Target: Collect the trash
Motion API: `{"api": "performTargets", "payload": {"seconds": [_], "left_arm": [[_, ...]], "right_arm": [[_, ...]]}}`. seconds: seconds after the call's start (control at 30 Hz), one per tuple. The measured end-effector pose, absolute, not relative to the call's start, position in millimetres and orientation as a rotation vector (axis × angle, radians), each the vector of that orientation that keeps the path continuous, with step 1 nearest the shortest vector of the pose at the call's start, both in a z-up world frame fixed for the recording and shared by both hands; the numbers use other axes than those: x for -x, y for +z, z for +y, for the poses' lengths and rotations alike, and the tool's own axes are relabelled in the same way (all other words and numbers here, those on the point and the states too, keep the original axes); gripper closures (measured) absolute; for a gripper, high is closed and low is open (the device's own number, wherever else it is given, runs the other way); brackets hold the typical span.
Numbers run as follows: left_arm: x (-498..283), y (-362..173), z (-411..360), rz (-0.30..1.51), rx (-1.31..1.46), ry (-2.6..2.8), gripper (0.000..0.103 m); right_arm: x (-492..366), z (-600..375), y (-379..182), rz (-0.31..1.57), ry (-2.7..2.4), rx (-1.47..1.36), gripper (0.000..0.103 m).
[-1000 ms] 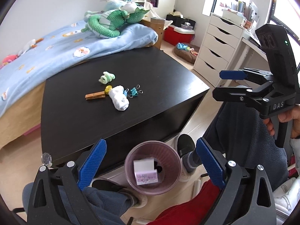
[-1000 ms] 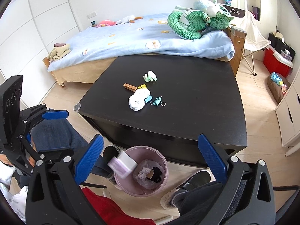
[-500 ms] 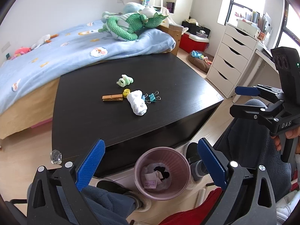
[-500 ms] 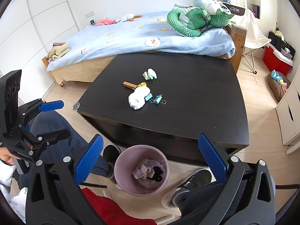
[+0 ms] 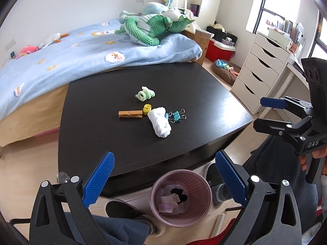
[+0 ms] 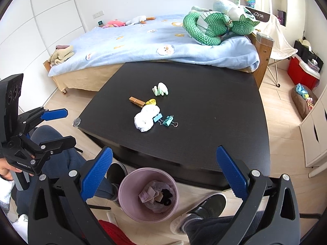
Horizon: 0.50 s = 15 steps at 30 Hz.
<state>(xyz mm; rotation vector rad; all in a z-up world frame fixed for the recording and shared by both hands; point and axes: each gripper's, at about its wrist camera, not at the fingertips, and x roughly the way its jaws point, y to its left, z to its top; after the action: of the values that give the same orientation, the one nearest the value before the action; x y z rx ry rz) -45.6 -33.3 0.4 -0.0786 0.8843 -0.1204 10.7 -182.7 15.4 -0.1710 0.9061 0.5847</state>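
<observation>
A pink trash bin (image 5: 156, 199) (image 6: 124, 194) stands on the floor by the near edge of the black table (image 5: 102, 143) (image 6: 214, 143), with paper scraps and dark bits inside. On the table lie a crumpled white tissue (image 5: 159, 121) (image 6: 146, 118), a wooden clothespin (image 5: 130, 114) (image 6: 137, 102), a small yellow clip (image 5: 147, 109), teal binder clips (image 5: 176, 116) (image 6: 166, 120) and a pale green wad (image 5: 145, 94) (image 6: 160, 88). My left gripper (image 5: 164, 175) is open and empty, above the bin. My right gripper (image 6: 163, 173) is open and empty above the bin too.
A bed with a blue blanket (image 5: 81, 57) and a green plush dragon (image 5: 151, 26) lies behind the table. White drawers (image 5: 263, 69) stand at the right. The person's legs and shoes (image 6: 202, 208) are beside the bin.
The small paper box dropped into the bin and settled among the trash. My left gripper has risen and pulled back, showing more of the table. Both grippers stay open.
</observation>
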Motion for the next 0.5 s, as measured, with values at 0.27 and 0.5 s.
{"api": "performTargets", "payload": {"seconds": [0.27,0.5], "left_arm": [[11,-10,-28,0.915,0.083,-0.113,0.008],[-22,-26,-24,0.966,0.118,-0.116,0.008]], "right_arm": [[-33,-180,8,0.915,0.565,0.174,0.004],[-48,-181,-2,0.942,0.551,0.161,0.004]]}}
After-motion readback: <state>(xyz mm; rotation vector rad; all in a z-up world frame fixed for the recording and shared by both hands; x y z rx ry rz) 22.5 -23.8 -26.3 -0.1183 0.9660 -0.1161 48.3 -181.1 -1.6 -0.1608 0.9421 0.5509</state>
